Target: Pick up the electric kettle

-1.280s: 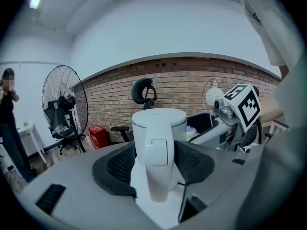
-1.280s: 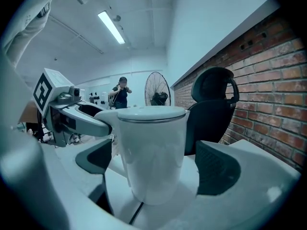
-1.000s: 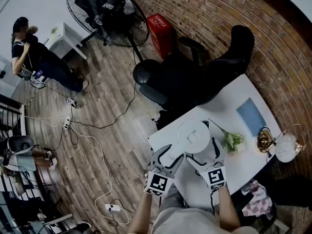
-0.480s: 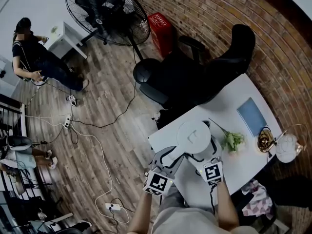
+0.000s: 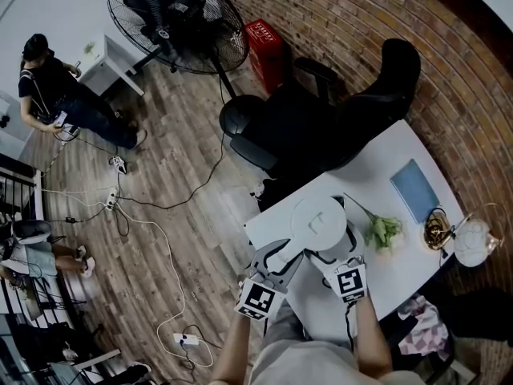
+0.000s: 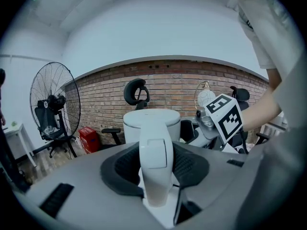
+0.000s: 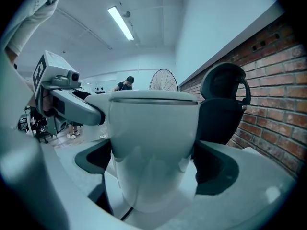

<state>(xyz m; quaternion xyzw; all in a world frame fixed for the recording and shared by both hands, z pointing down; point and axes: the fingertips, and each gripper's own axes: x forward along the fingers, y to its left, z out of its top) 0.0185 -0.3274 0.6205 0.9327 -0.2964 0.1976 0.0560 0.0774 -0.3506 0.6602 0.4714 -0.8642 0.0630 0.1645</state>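
The white electric kettle [image 5: 319, 224] stands near the front left corner of the white table [image 5: 385, 163]. My left gripper [image 5: 282, 255] reaches in from the left and is shut on the kettle's upright handle [image 6: 156, 159], with a dark pad pressed against each side. My right gripper [image 5: 337, 257] comes from the near side. In the right gripper view its jaws sit wide apart against both flanks of the kettle's round body [image 7: 153, 138]. The kettle's base and cord are mostly hidden behind the jaws.
On the table to the right lie a bunch of green flowers [image 5: 383, 233], a blue pad [image 5: 413, 191], a gold dish [image 5: 435, 231] and a glass vessel [image 5: 474, 241]. A black office chair [image 5: 321, 127] stands behind the table. A floor fan [image 5: 176, 22], cables and a person [image 5: 56, 95] are at left.
My right gripper has shifted slightly forward and left, closer against the kettle. The left gripper and kettle stay put. The person at far left has shifted pose.
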